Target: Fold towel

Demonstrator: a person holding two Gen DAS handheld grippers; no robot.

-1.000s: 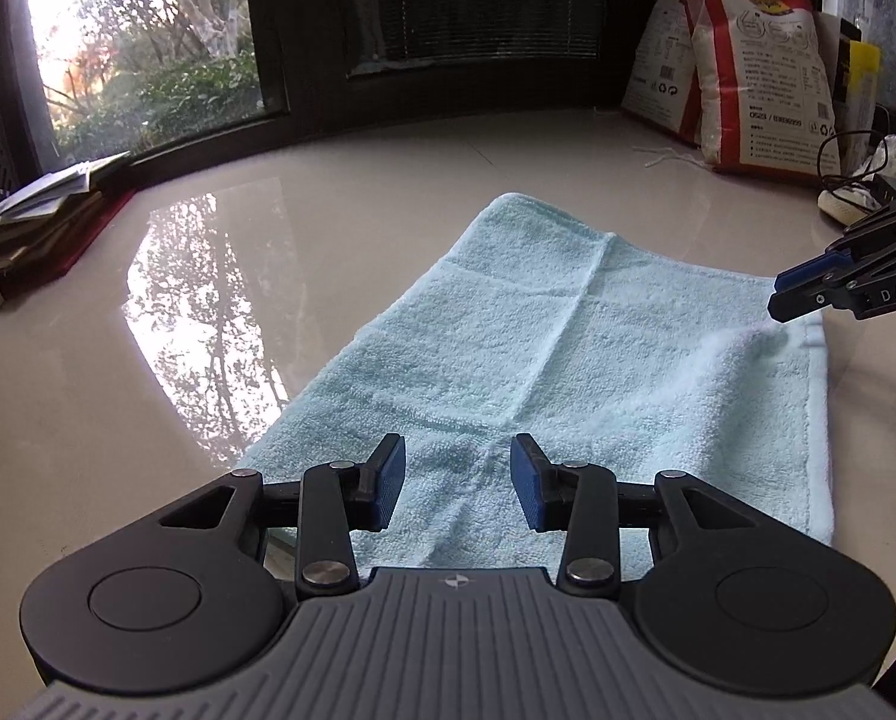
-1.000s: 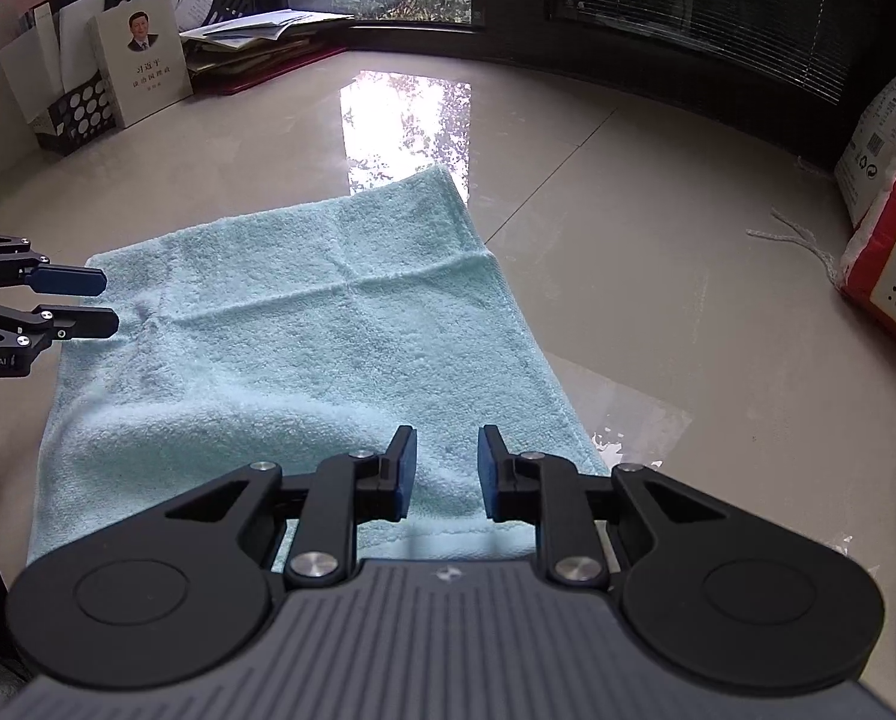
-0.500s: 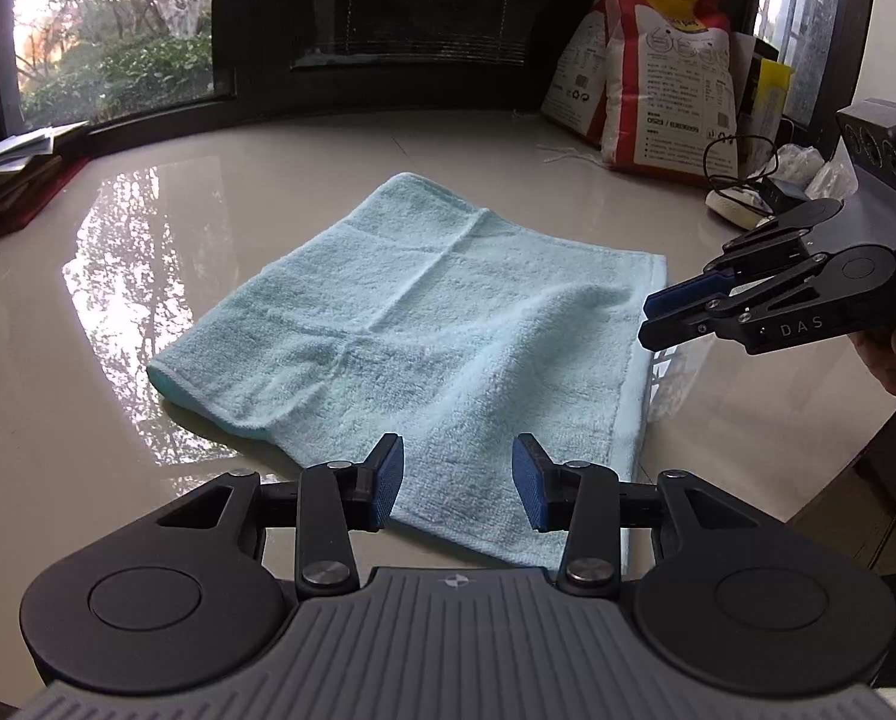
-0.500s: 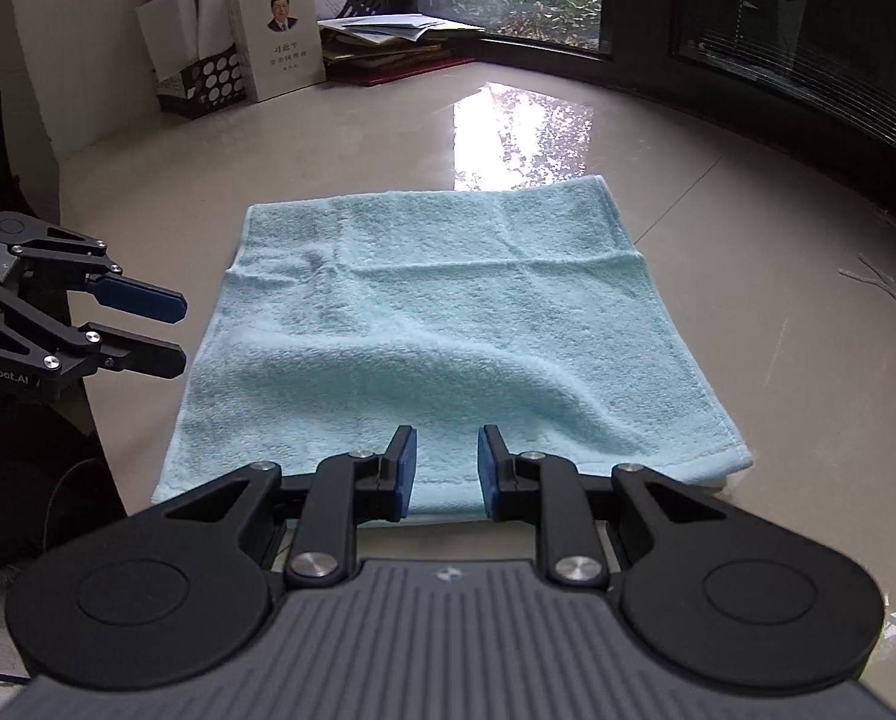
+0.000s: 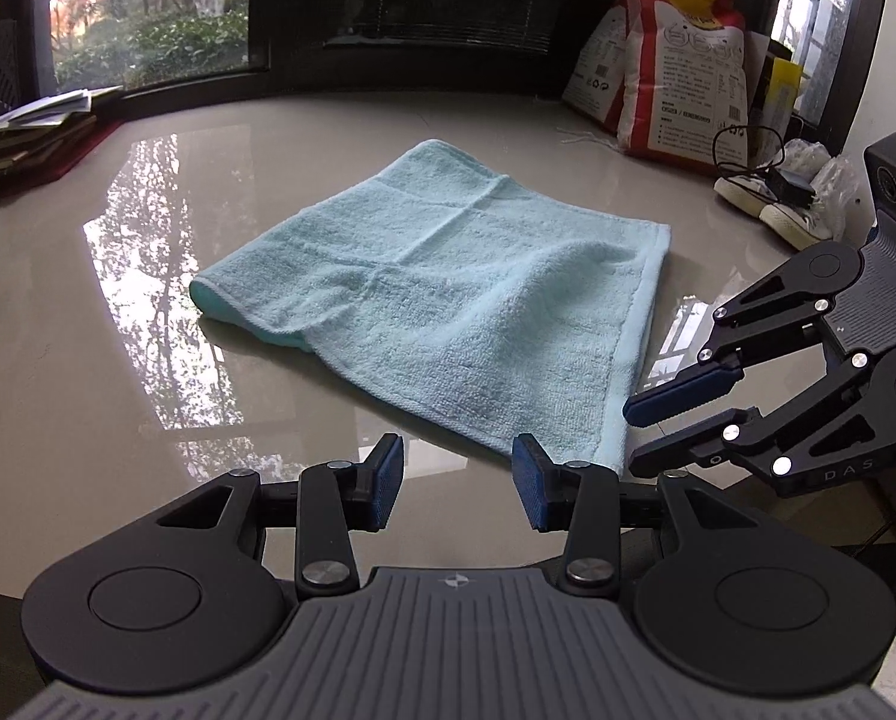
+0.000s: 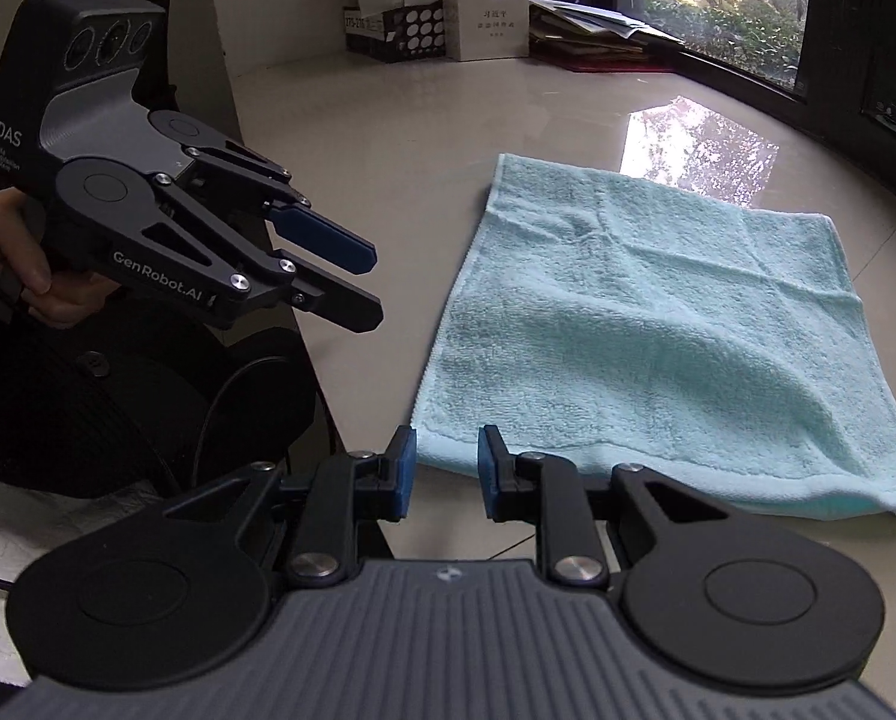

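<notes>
In the left wrist view, a pile of books and papers (image 5: 40, 132) lies far left by the window. The table (image 5: 76, 360) is smooth and glossy, of a pale beige stone look, and it mirrors the trees outside. The left gripper (image 5: 455, 483) is at the bottom; its two blue pads are spread with nothing between them, and they are just off the near corner of the towel (image 5: 448, 300), not touching it.

The towel is light blue terry cloth, soft and fuzzy, with a hemmed border. It lies flat on the table, folded, because a second layer shows under its near-left edge. It is roughly a rectangle with a soft bump in the middle and faint crease lines. In this view its long axis goes from the near right corner to the far left.

To the right stand two printed sacks (image 5: 676, 60), white with red; their content cannot be seen. Next to them are a black cable with adapter (image 5: 784, 180) and crumpled plastic (image 5: 826, 171). At the right edge, the right gripper (image 5: 643, 432) is released too, with its fingers apart beside the towel's corner.

In the right wrist view, a black perforated holder (image 6: 400, 30) at the far side keeps papers, and a white book (image 6: 490, 6) stands beside it.
</notes>
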